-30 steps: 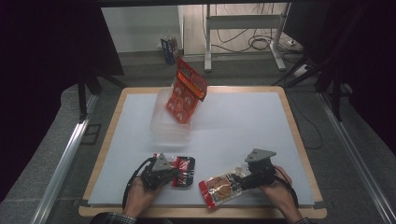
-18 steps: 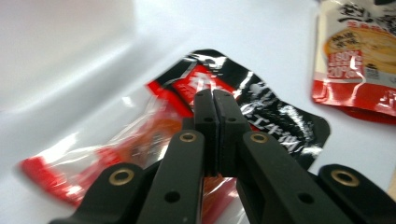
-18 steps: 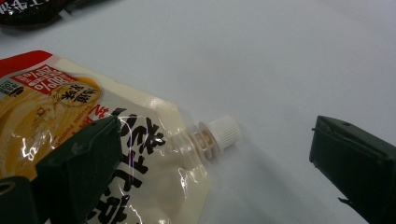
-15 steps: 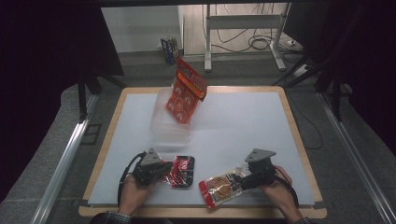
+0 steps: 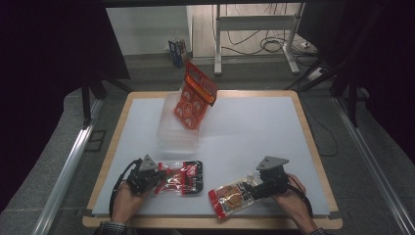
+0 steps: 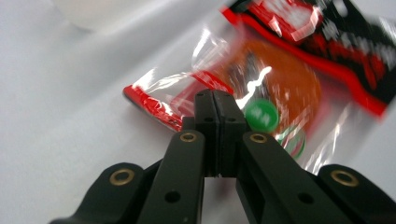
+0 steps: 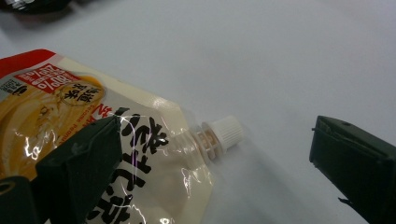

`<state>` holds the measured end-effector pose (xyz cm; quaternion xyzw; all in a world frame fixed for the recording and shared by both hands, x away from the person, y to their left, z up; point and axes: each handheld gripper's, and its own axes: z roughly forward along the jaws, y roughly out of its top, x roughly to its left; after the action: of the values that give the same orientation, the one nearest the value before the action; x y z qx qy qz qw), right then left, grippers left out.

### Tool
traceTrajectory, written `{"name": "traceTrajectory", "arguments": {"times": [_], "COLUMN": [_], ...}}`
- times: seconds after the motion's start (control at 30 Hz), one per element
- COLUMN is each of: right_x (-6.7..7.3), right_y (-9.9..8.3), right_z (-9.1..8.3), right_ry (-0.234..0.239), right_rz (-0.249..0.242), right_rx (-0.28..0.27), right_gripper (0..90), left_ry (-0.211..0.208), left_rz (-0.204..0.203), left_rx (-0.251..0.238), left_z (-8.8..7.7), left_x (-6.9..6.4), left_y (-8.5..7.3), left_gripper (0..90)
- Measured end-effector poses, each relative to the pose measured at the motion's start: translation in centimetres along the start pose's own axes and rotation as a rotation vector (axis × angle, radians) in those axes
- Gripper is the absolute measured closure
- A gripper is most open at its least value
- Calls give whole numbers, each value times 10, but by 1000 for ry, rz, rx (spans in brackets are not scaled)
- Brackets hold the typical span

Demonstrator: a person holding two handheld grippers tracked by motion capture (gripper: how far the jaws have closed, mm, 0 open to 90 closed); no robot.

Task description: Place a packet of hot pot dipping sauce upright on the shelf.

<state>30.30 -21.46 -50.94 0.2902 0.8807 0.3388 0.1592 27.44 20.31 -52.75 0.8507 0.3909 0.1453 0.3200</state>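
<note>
You work at one table (image 5: 303, 122), a white sheet with a wooden rim, and it carries four items. One clear plastic tray (image 5: 172, 132) sits left of centre toward the far edge, and one orange-red snack bag (image 5: 195, 98) stands tilted in it, leaning against the tray's far side. Nearer you lie two flat packs, near each other but not touching. One is a red, black and clear wrapper (image 5: 182, 178) at front left; the other is a spouted pouch (image 5: 234, 197) with a red end and pale printed face at front right, its single white cap (image 7: 226, 130) pointing toward your right hand. You hold two grippers, one per hand. Your left gripper (image 5: 157, 176) has its jaws pressed together on the clear left edge of the wrapper; the left gripper view (image 6: 215, 109) shows the pads closed flat with film pinched between them, and a green round mark on the pack just beyond. Your right gripper (image 5: 254, 188) stands with jaws wide apart at the pouch's spout end; in the right gripper view (image 7: 210, 154) one jaw lies over the printed face, the other is well clear on bare table, and the cap sits between them ungripped. Nothing lies between the two packs and the tray.
</note>
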Motion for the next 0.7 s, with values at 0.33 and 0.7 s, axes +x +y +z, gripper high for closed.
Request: {"name": "traceTrajectory", "arguments": {"times": [0.33,0.7], "right_x": [7,24], "right_y": [7,32], "right_z": [1,15], "right_ry": [52,182], "right_rz": [5,21], "right_rx": [-7,-52], "right_gripper": [20,0], "left_ry": [-19,-48], "left_rz": [-46,-81], "left_rx": [11,12], "left_z": [-5,-5], "left_x": [2,7], "left_y": [-13,-22], "left_gripper": [897,899]}}
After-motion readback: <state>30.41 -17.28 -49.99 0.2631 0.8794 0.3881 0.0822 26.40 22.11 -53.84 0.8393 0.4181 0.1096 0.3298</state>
